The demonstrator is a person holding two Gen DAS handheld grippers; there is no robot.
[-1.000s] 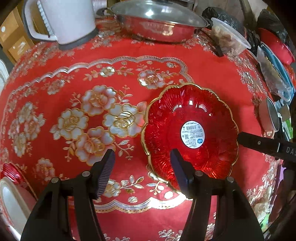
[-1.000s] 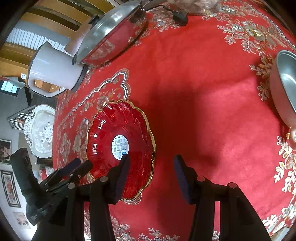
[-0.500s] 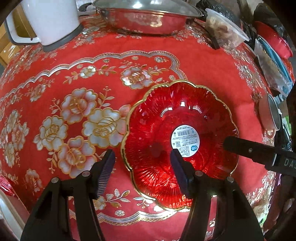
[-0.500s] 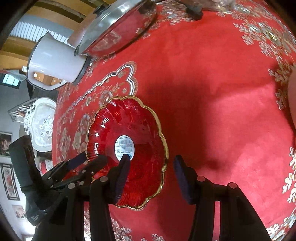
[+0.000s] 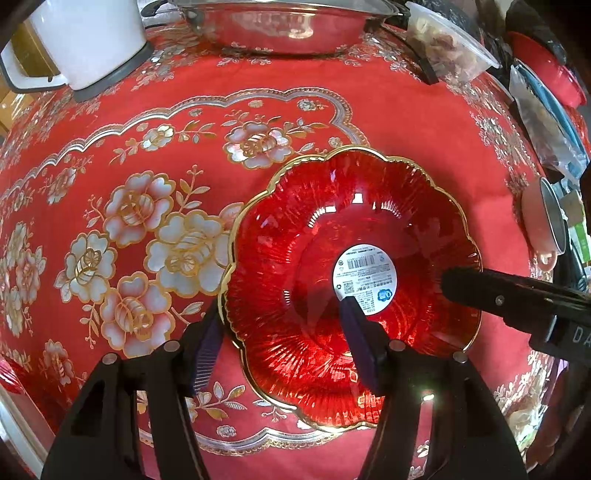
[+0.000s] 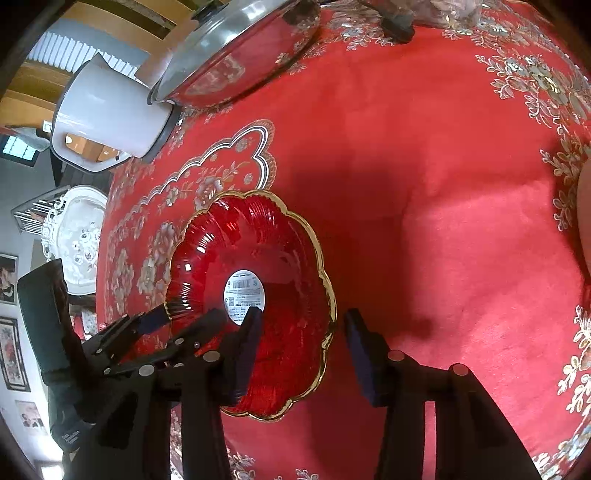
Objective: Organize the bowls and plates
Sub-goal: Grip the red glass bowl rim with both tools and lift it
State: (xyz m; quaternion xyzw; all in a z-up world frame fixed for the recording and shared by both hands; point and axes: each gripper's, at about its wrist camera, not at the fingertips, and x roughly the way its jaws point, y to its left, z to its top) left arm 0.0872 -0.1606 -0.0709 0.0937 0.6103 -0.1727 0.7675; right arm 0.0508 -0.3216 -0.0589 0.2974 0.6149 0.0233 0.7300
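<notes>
We see a table (image 5: 406, 122) covered in a red cloth with gold and white flowers. Right of centre in the left wrist view, a red glass bowl (image 5: 317, 221) with a gold scalloped rim rests on it, a round white label at its middle. At the upper left stands a white kettle (image 5: 88, 40); along the top edge sits a steel pan (image 5: 266, 26) under a lid. At the upper right we find a clear tub of food (image 5: 447, 48), and at the right edge a pink cup (image 5: 535, 218).
</notes>
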